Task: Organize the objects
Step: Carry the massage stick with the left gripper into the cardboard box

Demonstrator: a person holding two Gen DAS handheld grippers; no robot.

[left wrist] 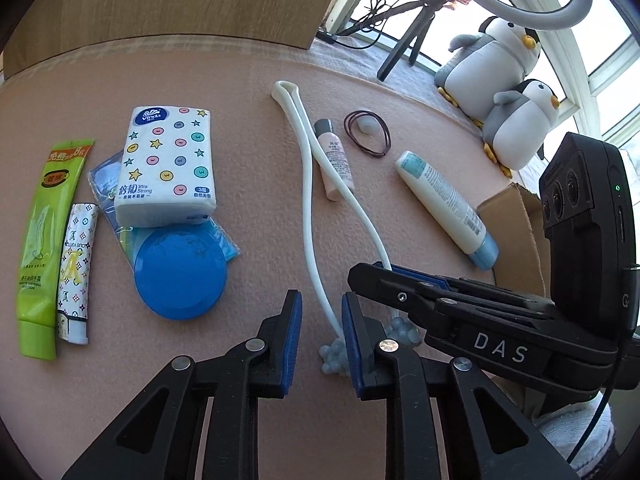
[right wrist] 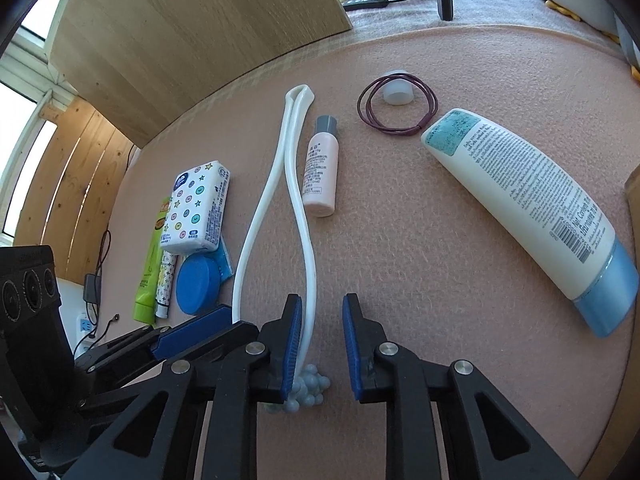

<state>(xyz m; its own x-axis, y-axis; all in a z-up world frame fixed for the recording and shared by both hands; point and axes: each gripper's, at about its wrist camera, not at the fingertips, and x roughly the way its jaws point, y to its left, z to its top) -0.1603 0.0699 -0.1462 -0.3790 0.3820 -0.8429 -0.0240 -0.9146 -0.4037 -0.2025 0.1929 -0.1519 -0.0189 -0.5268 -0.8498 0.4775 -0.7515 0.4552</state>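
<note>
Here, left hand-held gripper (left wrist: 321, 300) and right hand-held gripper (right wrist: 322, 304) (both unclenched) each straddle the white strap (left wrist: 306, 184).

- two plush penguins (left wrist: 496, 92) sitting by the window (left wrist: 600, 40), the big one behind, the small one in front
- white ring light (left wrist: 532, 4) hanging over them, only part of the hoop in view
- black tripod legs (left wrist: 404, 44) plus some tangled black cable (left wrist: 376, 8) on the sill
- light wood panel (right wrist: 192, 40) standing behind the pink bench (right wrist: 440, 240)
- open cardboard box (left wrist: 516, 224) at the bench's right edge
- white power strip (right wrist: 84, 328) with a plug in it, low on the left
</note>
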